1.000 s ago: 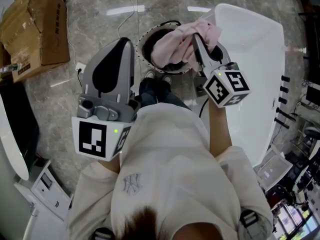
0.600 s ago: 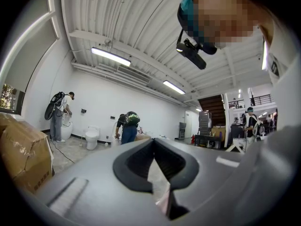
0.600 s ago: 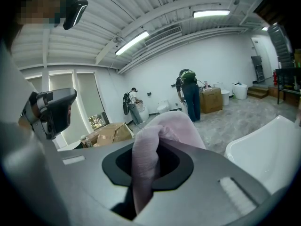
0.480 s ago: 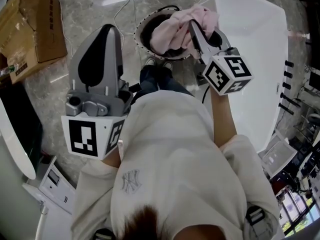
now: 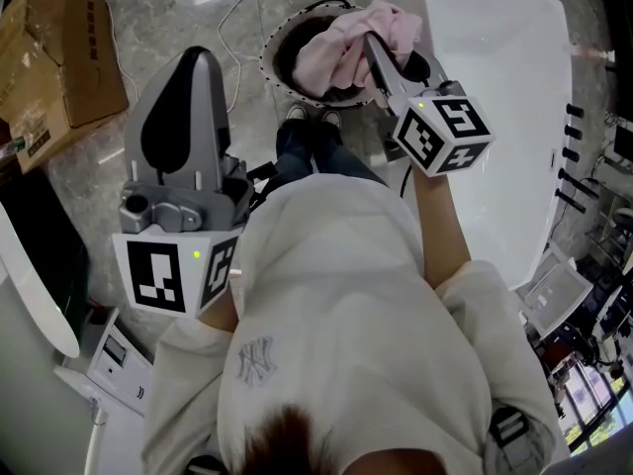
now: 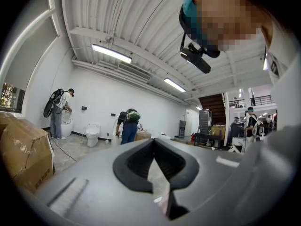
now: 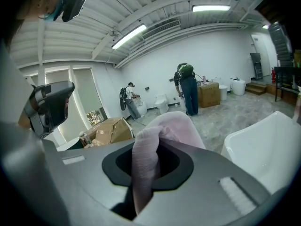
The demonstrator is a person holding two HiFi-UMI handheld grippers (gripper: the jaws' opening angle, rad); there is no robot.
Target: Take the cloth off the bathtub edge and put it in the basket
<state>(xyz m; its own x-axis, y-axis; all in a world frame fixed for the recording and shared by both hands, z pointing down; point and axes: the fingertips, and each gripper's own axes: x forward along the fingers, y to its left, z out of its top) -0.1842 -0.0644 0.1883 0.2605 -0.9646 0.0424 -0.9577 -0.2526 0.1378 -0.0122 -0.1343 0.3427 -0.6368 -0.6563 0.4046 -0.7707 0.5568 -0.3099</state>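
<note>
right hand-held gripper (image 5: 374,52) clamped tight on pink cloth (image 5: 341,47), which hangs over the basket (image 5: 280,40) mouth beside the bathtub (image 5: 504,87). left hand-held gripper (image 5: 191,62) closed, empty. recommend lowering the cloth inside the rim before release.

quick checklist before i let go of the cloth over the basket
1. Right hand-held gripper shut on cloth: ok.
2. Cloth lifted off the bathtub edge: ok.
3. Cloth over the basket opening, head view: ok.
4. Whole cloth within the rim: cannot tell, its far side hangs near the tub.
5. Left hand-held gripper empty and away from the basket: ok.
</note>
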